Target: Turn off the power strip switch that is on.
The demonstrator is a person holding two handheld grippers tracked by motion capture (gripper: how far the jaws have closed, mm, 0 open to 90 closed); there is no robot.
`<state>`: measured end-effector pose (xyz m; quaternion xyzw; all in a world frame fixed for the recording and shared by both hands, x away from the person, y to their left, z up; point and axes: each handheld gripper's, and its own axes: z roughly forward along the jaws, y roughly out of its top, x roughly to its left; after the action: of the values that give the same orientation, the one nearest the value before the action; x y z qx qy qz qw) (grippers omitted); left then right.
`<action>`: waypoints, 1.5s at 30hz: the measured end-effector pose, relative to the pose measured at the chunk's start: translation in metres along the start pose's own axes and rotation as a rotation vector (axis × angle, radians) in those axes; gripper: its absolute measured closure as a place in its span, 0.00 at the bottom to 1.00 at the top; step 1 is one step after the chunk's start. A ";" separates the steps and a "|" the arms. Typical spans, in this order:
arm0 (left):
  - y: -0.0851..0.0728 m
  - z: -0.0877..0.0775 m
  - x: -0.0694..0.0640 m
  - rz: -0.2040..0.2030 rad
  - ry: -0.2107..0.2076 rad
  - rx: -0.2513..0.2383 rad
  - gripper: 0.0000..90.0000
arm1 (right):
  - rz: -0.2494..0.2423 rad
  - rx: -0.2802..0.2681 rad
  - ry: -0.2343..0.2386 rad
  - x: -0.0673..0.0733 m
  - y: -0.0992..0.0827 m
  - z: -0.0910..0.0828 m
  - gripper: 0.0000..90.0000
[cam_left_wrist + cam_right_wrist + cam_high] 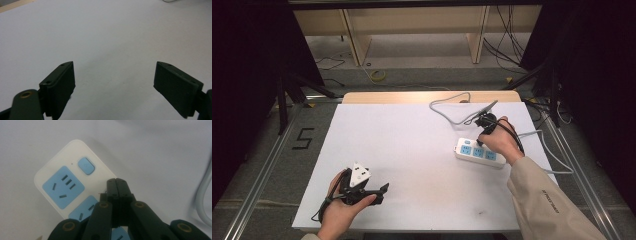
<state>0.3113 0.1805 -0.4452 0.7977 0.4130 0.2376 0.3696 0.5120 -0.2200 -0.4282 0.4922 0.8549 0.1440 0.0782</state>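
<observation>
Two grippers: right gripper (117, 185) closed over power strip (62, 185); left gripper (113, 85) open, empty.

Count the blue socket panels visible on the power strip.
3 on the power strip, in a row: one by the switch, one mid-strip, one at the sleeve end. The hand may hide more.

The bench (412, 150) is lit evenly from above and reads bright white, while the room's sides fall into near black. Shadows are soft and faint. The high view is slightly grainy. Both tool views are soft: the strip (62, 187) is mildly blurred, the near jaws dark and featureless
</observation>
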 end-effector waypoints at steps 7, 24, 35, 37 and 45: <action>0.000 0.000 0.000 -0.001 -0.001 0.002 0.19 | 0.003 0.006 0.001 0.000 0.001 0.000 1.00; 0.000 0.000 0.000 0.000 -0.001 0.001 0.19 | -0.008 0.035 -0.015 0.002 0.005 0.001 1.00; 0.000 0.000 0.000 0.004 -0.001 -0.001 0.19 | -0.024 0.047 -0.038 0.006 0.006 0.002 1.00; 0.000 0.000 0.000 0.004 -0.001 0.000 0.19 | -0.028 0.046 -0.045 0.007 0.006 0.002 1.00; 0.000 0.000 -0.001 0.002 -0.001 -0.004 0.19 | -0.024 0.049 -0.042 0.006 0.006 0.002 1.00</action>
<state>0.3113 0.1796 -0.4450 0.7975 0.4115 0.2385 0.3711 0.5146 -0.2113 -0.4280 0.4867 0.8621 0.1119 0.0857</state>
